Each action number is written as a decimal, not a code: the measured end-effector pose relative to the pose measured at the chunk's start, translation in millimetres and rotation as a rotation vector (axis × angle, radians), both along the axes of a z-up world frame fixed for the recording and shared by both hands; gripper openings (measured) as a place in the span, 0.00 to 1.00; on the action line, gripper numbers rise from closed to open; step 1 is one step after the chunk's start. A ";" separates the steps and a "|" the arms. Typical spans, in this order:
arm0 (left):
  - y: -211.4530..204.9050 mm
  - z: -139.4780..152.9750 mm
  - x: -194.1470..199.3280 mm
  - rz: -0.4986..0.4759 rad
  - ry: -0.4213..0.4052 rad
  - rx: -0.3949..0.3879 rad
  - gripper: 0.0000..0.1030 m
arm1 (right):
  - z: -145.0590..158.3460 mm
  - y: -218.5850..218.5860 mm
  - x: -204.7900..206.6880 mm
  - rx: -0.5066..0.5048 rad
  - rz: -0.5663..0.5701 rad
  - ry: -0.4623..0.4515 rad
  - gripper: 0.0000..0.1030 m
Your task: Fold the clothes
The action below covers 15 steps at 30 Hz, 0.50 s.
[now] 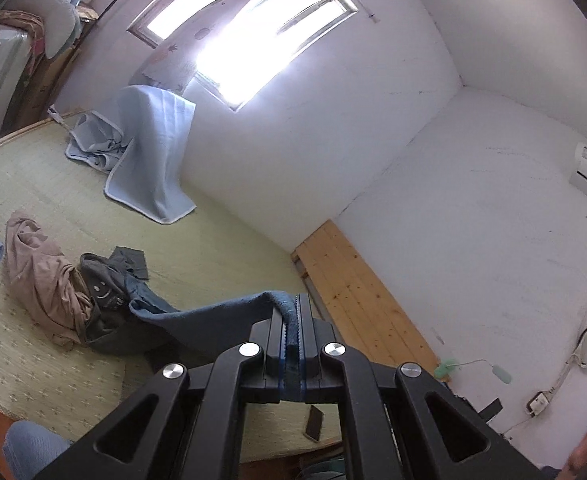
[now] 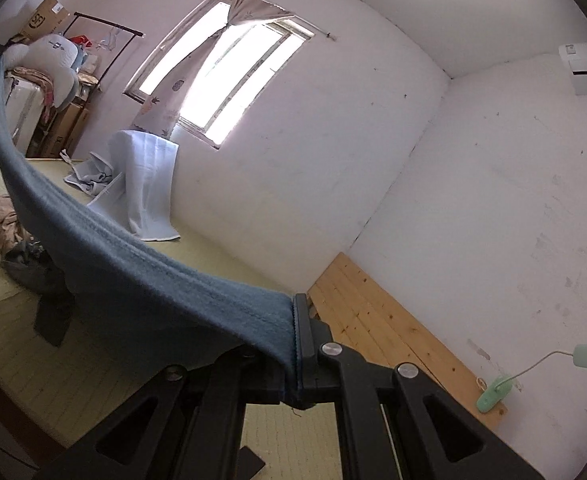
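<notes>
A white-walled bedroom with a bright window [image 2: 221, 76] and a knotted curtain [image 2: 197, 68] frames the scene, its bed covered by a pale green woven mat [image 1: 221, 232]. Against the wall under the window, a light blue blanket [image 1: 153, 152] stands draped in a tall fold, its lower edge spread on the mat. Raised above the bed, a blue-grey garment [image 2: 141, 272] stretches as a long band of cloth between the two handheld grippers, sagging toward the heap of clothes below. That heap, a beige garment [image 1: 41, 276] bunched against a dark grey garment [image 1: 105, 292], lies on the mat at the left of both views. A bare strip of wooden planks [image 2: 381, 328] runs along the far wall beside the mat, with a mint-green clip lamp [image 2: 497, 392] fixed at its near end. The right gripper [image 2: 295, 344] has its jaws clamped on one end of the blue-grey garment, the cloth spilling leftward from between them. The left gripper [image 1: 292, 340] pinches the other end, a thick rolled edge squeezed tight between its closed jaws.
</notes>
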<state>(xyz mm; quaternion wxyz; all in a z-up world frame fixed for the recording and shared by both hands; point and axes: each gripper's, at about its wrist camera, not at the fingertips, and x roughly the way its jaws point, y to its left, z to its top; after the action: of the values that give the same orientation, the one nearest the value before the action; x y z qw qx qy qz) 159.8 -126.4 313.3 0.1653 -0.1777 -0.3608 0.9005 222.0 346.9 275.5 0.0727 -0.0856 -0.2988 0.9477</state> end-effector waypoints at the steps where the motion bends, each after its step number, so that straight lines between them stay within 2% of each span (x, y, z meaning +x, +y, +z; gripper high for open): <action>1: 1.0 2.1 3.3 -0.004 0.008 0.006 0.02 | 2.6 2.6 8.0 -0.006 0.002 0.000 0.00; 6: 9.2 15.6 9.6 -0.030 0.050 -0.005 0.03 | 13.4 15.5 25.3 -0.063 -0.011 0.045 0.01; 9: 12.6 14.9 1.9 -0.054 0.028 -0.023 0.03 | 13.0 25.6 24.1 -0.107 -0.012 0.036 0.01; 11: 14.1 8.8 -7.7 -0.060 -0.008 -0.042 0.03 | 5.1 31.2 17.4 -0.115 -0.014 -0.009 0.01; 15: 7.0 -24.7 -38.9 -0.045 -0.140 -0.037 0.03 | -19.9 30.5 -3.0 -0.103 0.005 -0.121 0.01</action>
<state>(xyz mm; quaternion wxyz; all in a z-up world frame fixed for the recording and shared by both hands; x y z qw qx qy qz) 120.9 -119.4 288.6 0.1564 -0.2511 -0.3507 0.8885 219.0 377.4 255.5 0.0477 -0.1456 -0.2538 0.9551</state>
